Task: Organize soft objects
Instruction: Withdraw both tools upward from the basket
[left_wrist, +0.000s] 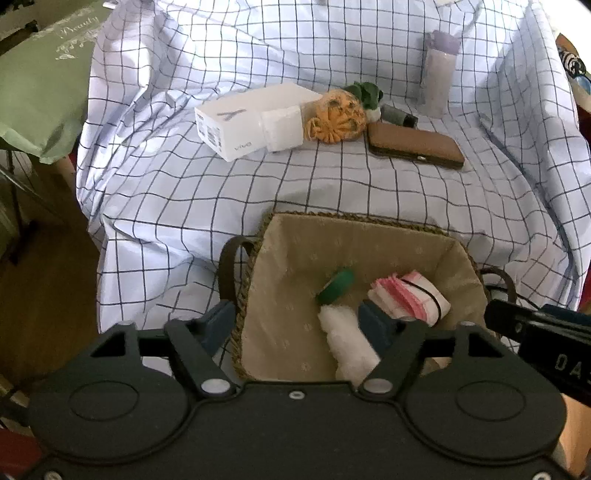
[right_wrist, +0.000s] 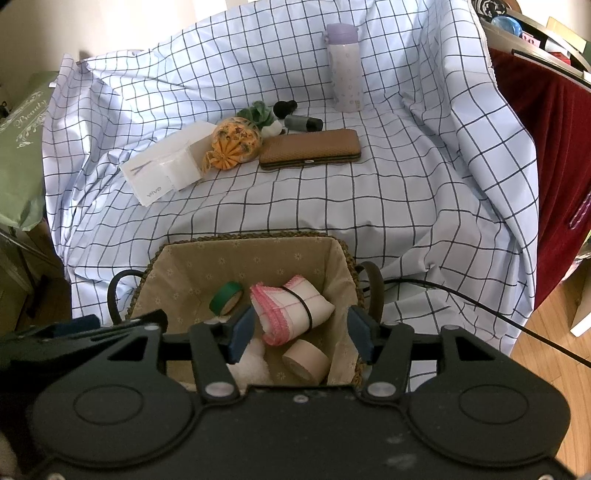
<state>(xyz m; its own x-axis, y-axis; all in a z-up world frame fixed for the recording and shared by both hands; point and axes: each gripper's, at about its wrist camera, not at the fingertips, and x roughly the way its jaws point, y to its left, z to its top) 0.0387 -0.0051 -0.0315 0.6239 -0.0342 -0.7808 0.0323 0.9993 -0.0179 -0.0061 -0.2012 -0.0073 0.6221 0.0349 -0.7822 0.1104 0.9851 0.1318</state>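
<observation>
Rough woven basket (right_wrist: 341, 245) with matt cloth lining; fluffy white pad (left_wrist: 349, 341); crumpled checked cloth (right_wrist: 406, 206).

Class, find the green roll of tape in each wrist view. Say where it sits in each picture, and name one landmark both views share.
Left wrist view: the green tape roll lies in the basket, lower centre, left of the pink-edged cloth bundle.
Right wrist view: the roll lies in the basket's left half, again left of the bundle.
Shared landmark: the brown case.
</observation>
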